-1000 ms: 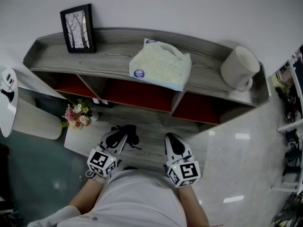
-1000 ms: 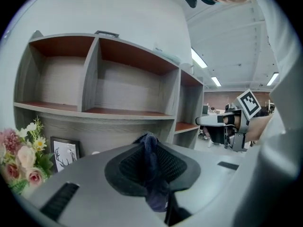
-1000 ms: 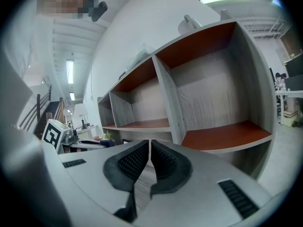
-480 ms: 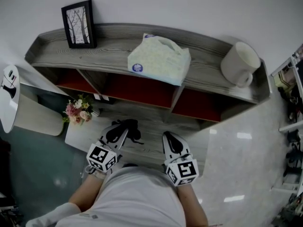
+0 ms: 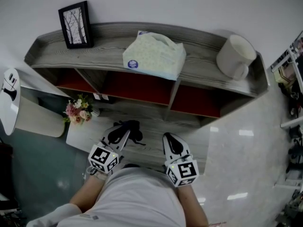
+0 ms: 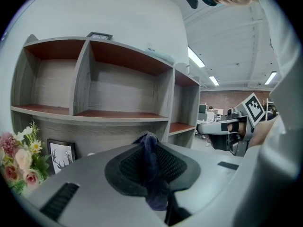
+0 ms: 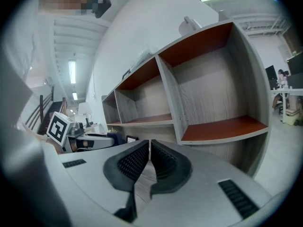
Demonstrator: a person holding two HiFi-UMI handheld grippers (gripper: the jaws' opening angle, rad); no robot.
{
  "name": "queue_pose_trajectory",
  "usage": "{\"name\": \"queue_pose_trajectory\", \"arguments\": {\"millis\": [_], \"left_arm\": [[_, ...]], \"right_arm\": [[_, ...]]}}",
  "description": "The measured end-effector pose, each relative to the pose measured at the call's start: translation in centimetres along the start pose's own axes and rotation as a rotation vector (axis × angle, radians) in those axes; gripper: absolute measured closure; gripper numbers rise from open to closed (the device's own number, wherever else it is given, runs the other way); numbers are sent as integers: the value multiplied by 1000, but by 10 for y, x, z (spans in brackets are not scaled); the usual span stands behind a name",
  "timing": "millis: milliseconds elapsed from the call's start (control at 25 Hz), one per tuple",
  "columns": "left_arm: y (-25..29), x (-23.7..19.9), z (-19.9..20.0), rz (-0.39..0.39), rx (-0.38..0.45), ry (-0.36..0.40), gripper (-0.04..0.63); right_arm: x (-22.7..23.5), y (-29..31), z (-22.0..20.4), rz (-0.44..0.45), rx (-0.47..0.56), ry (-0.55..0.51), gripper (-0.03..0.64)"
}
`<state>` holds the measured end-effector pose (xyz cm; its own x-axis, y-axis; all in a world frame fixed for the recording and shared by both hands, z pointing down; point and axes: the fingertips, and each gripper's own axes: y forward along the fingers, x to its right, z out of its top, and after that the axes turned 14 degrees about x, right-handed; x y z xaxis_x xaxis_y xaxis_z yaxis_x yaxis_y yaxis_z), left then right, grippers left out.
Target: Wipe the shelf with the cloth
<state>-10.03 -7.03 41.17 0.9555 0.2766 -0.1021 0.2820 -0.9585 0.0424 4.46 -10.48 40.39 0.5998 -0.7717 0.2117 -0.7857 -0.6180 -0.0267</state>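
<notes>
Left gripper view: your left gripper (image 6: 150,148) is clamping the cloth (image 6: 152,174), your right gripper (image 7: 149,151) is sitting clenched and empty, and wiping the shelf (image 5: 109,44) is risking toppling the mug (image 5: 234,56).

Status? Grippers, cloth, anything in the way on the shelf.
Left gripper shut on cloth. Right gripper shut, empty. Both low, in front of shelf. On its top: frame, tissue pack, mug.

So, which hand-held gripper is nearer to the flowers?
Left. The left hand-held gripper, holding the cloth, is just right of the flowers; the right hand-held gripper lies farther right.
</notes>
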Motion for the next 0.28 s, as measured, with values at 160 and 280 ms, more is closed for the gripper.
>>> {"name": "queue_pose_trajectory", "arguments": {"millis": [160,280], "left_arm": [[-1,1,-4,0,-9,-6,528],[0,1,-5,2,-10,-5,528]], "right_arm": [[1,-5,-3,-10,-2,7,592],[3,-6,-5,-15,-4,10,592]]}}
